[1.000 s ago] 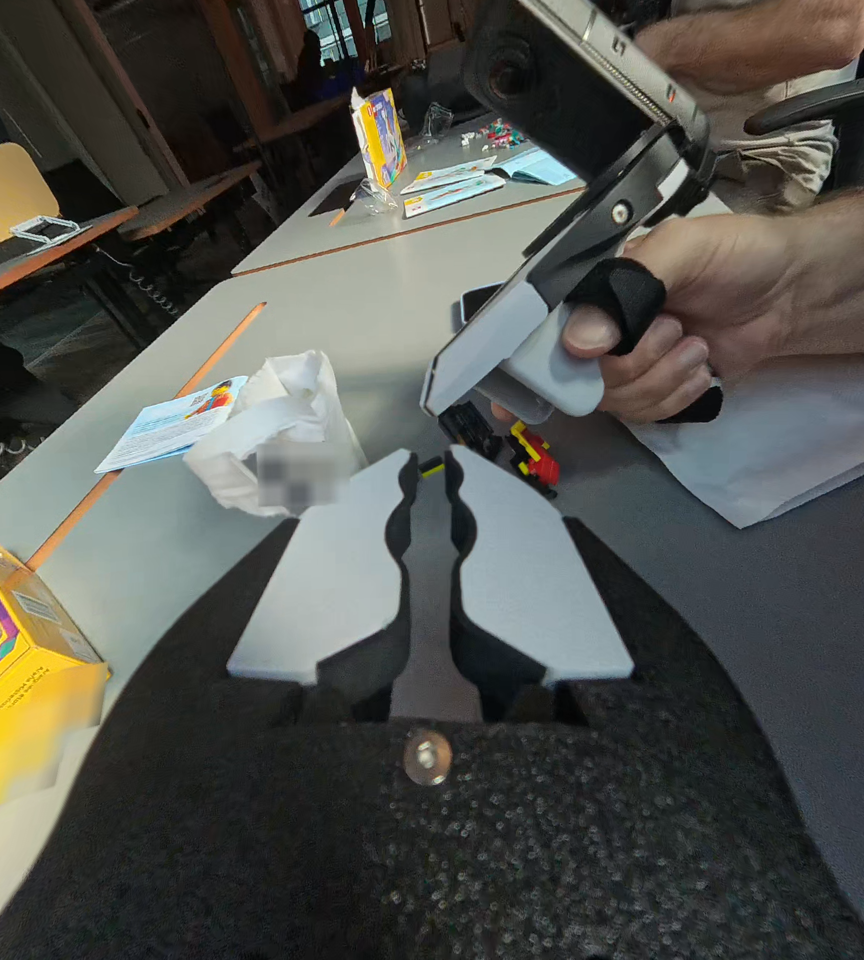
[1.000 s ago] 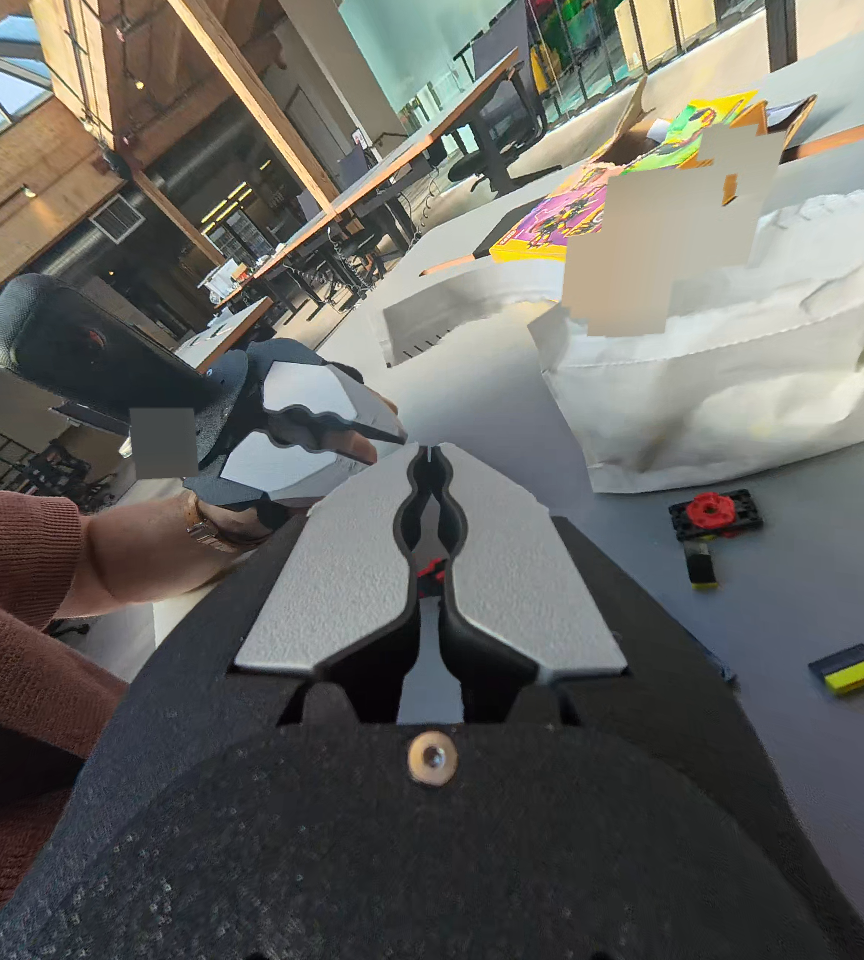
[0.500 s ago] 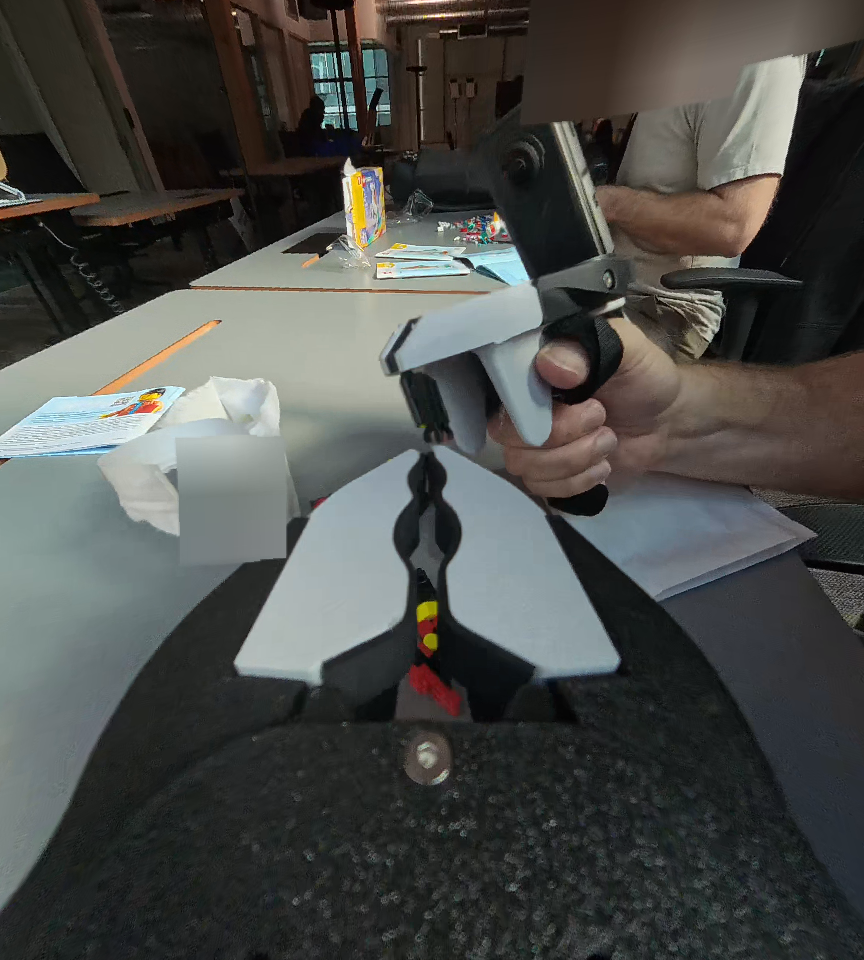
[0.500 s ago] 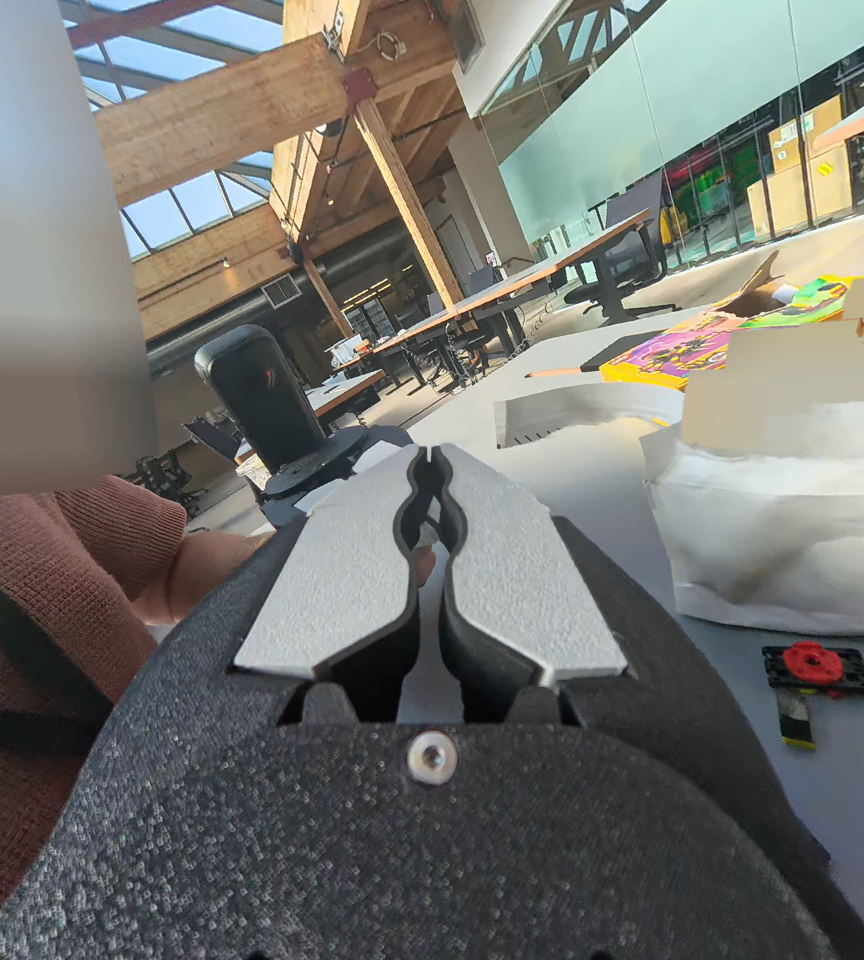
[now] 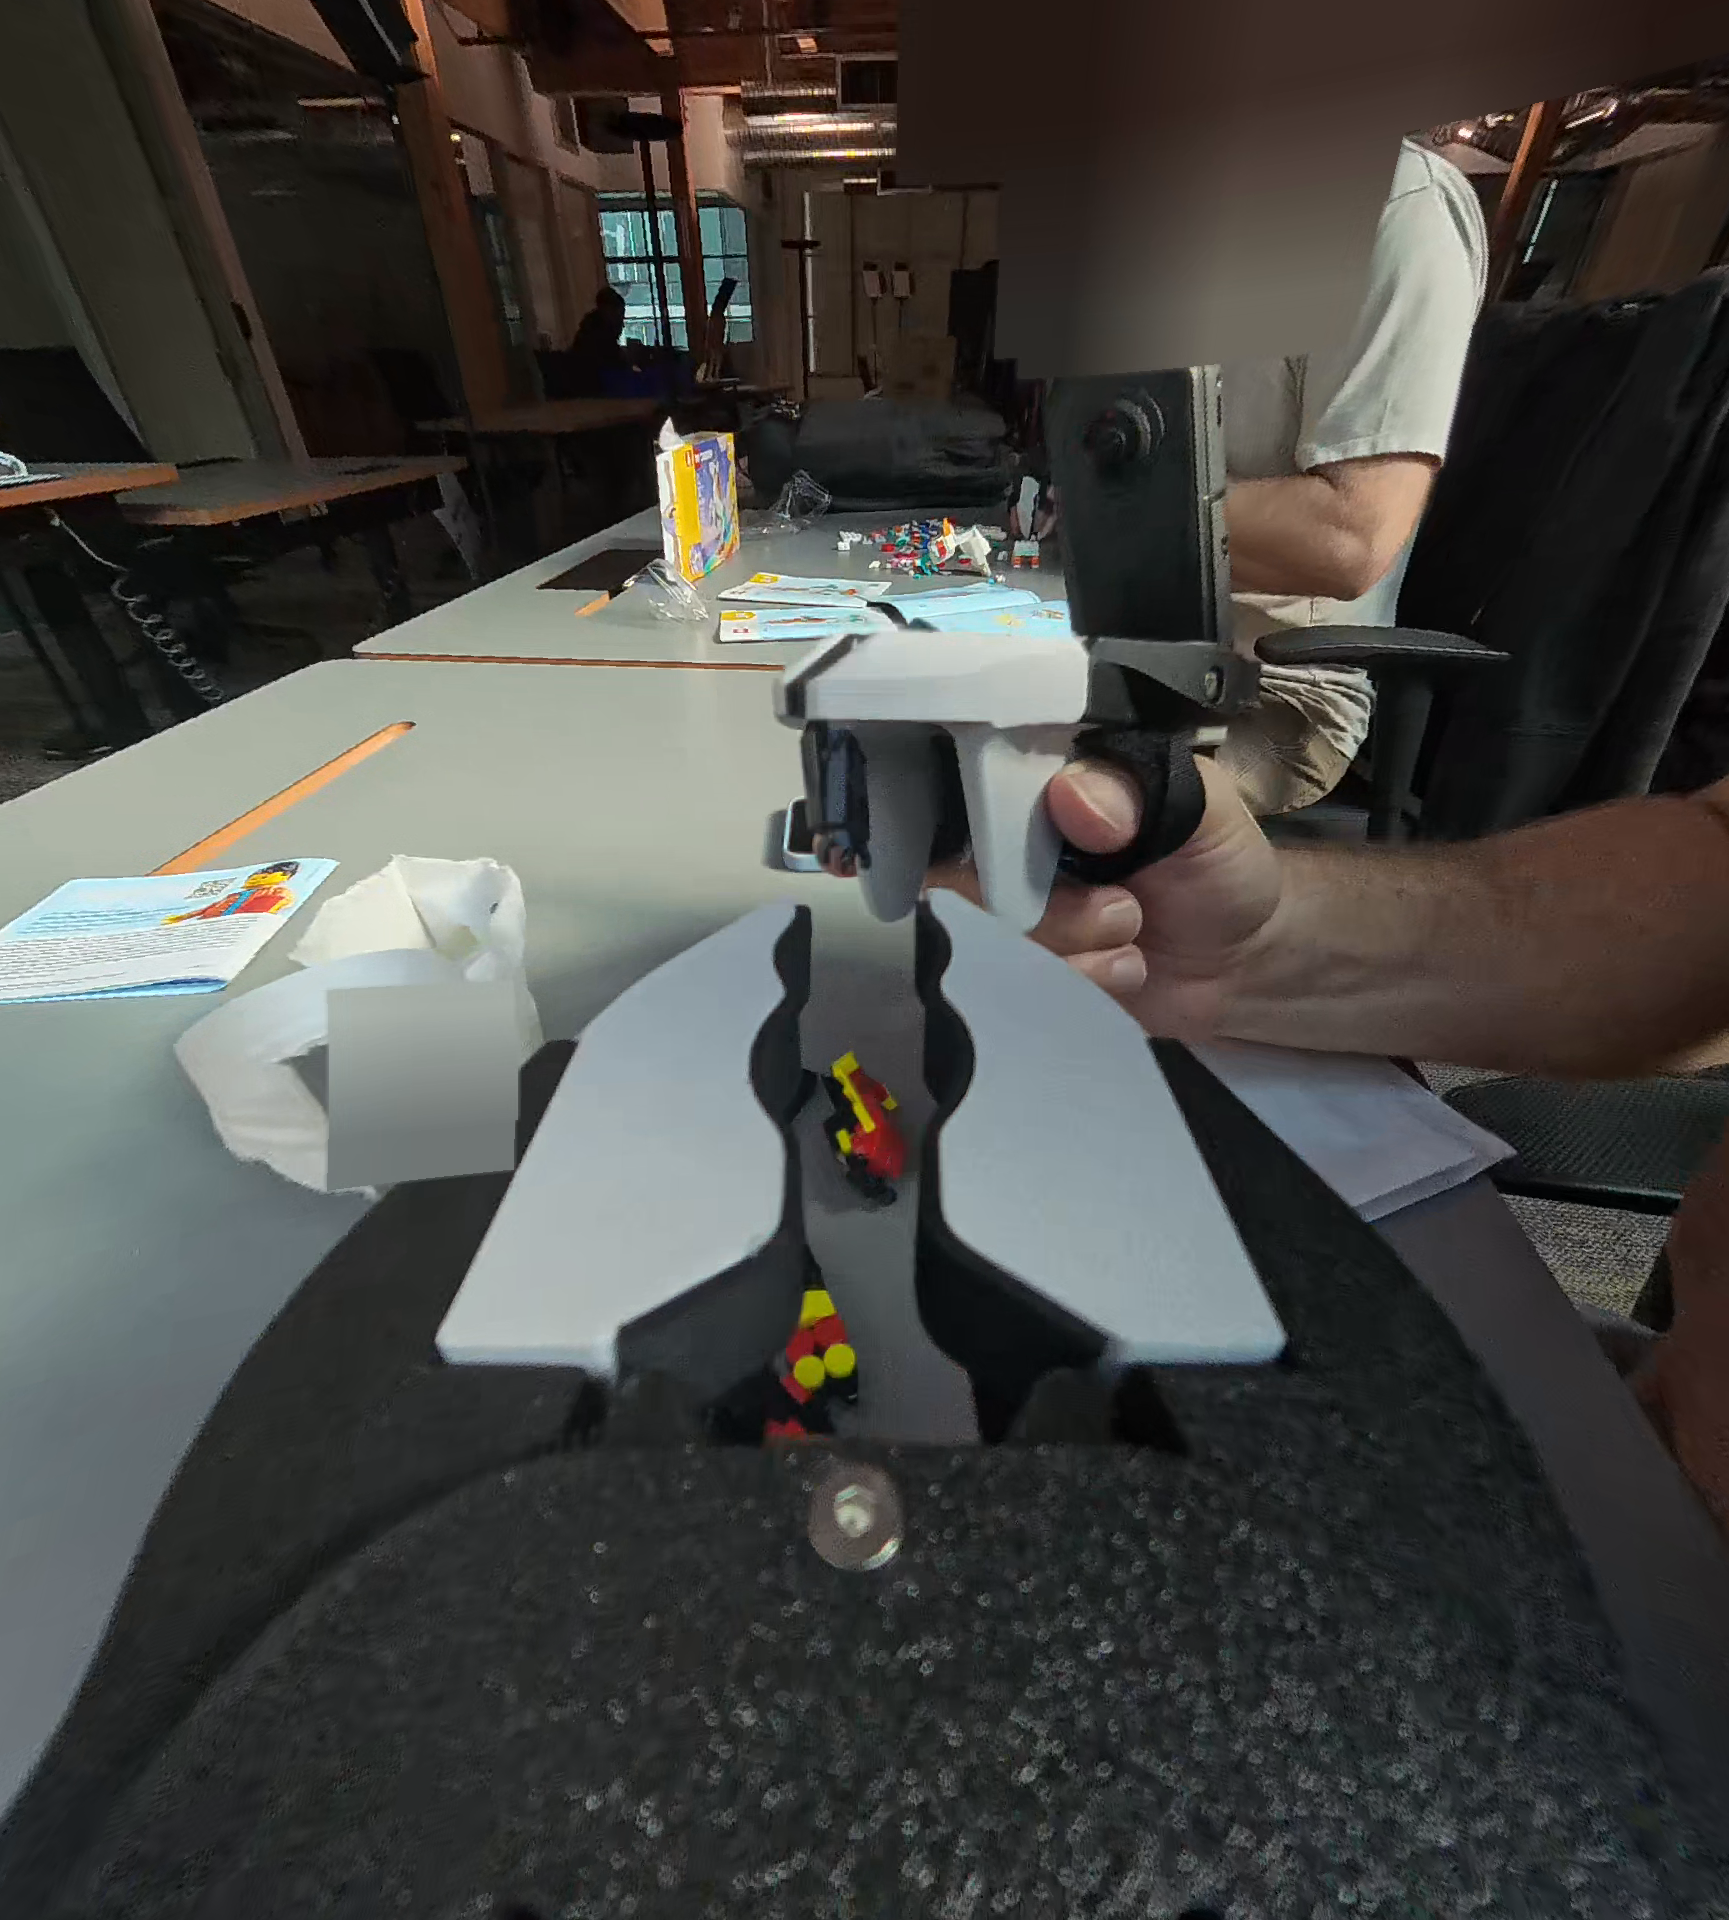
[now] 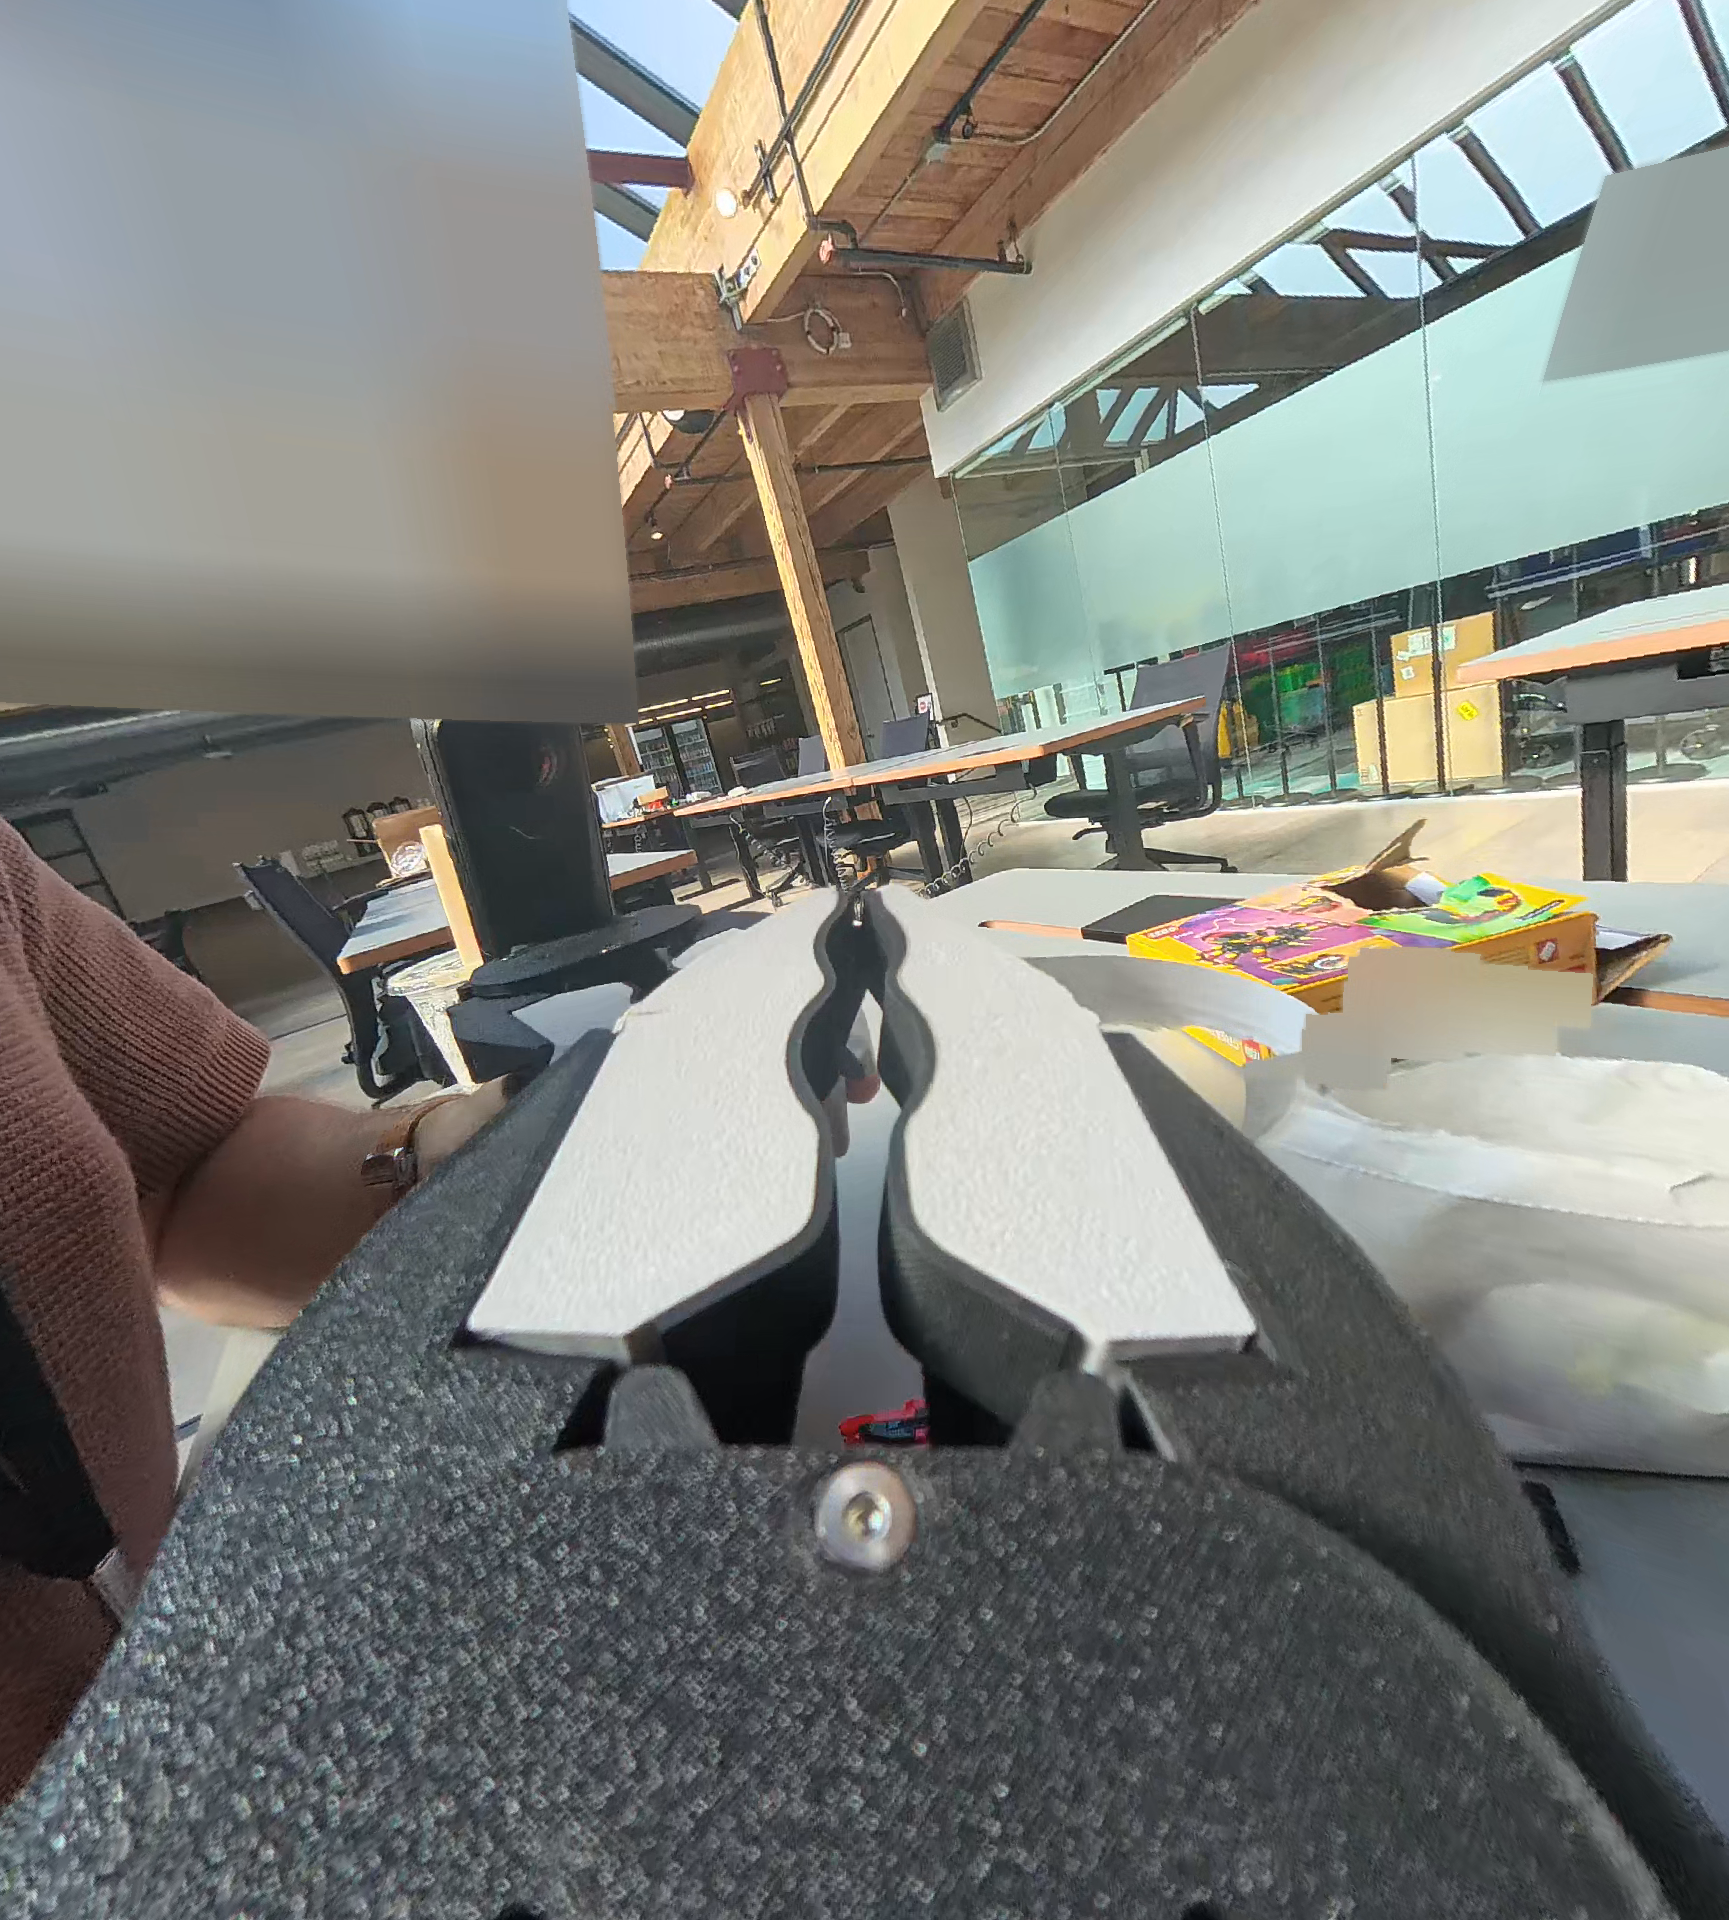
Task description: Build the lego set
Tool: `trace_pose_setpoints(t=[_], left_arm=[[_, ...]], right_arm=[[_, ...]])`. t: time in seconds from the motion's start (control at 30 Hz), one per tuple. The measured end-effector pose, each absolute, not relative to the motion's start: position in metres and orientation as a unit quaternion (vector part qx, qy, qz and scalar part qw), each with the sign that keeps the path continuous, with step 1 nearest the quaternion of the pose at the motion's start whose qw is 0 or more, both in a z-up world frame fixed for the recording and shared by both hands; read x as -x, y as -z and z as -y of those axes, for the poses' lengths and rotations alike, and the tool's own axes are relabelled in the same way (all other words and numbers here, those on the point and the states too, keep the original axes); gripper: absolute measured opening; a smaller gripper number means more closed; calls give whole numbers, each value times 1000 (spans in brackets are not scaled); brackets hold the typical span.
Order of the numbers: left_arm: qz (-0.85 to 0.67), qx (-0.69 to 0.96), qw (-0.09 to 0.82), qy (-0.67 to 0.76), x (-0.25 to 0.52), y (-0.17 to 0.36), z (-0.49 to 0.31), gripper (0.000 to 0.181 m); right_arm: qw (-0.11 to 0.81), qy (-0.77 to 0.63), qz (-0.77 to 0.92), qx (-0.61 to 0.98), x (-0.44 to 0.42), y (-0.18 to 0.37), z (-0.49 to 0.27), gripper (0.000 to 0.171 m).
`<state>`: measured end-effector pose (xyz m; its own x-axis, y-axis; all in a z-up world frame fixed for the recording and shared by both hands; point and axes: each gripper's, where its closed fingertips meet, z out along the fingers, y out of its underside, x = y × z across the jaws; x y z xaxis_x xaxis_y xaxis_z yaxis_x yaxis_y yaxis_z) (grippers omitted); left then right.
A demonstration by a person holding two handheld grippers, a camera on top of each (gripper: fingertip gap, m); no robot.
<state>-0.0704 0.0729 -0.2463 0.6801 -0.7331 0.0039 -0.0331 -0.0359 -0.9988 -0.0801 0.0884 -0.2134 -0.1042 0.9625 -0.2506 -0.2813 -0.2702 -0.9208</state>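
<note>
- My left tongs [image 5: 860,920] stand apart above the pale grey counter [image 5: 548,790], with nothing between their white fingers.
- Through the gap between them I see a small red, yellow and black lego build [image 5: 865,1122] lying on the counter, and a second red, yellow and black lego cluster [image 5: 810,1361] nearer the base of the tongs.
- My right tongs [image 6: 862,906] are together at the tips, clamped on a small dark lego piece [image 6: 852,1023]; what kind of piece it is I cannot tell.
- In the left wrist view, those right tongs [image 5: 844,821] hang just ahead of my left tips, held off the counter by my right hand [image 5: 1161,914].
- Left of my left tongs lie a crumpled white paper bag [image 5: 403,997] and, beyond it, a light blue instruction booklet [image 5: 122,925].
- Right of my right tongs sits a large white paper bag [image 6: 1587,1247], and behind it an opened yellow and purple cardboard box [image 6: 1359,935].
</note>
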Motion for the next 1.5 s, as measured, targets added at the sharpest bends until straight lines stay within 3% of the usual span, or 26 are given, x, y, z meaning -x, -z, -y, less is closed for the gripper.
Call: trace_pose_setpoints(t=[0.23, 0.53, 0.67, 1.0, 1.5], left_arm=[[-267, 667, 642, 268, 74, 241, -76, 0], [-236, 663, 680, 206, 96, 236, -83, 4], [-317, 637, 696, 98, 93, 235, -79, 13], [-360, 640, 673, 92, 89, 238, -96, 3], [-351, 638, 679, 91, 98, 230, -133, 3]], right_arm=[[500, -625, 375, 468, 83, 213, -87, 1], [543, -563, 403, 476, 88, 220, -86, 1], [519, -550, 410, 510, 94, 229, -93, 0], [516, -525, 434, 520, 102, 227, -101, 0], [541, -504, 412, 533, 122, 210, -155, 0]])
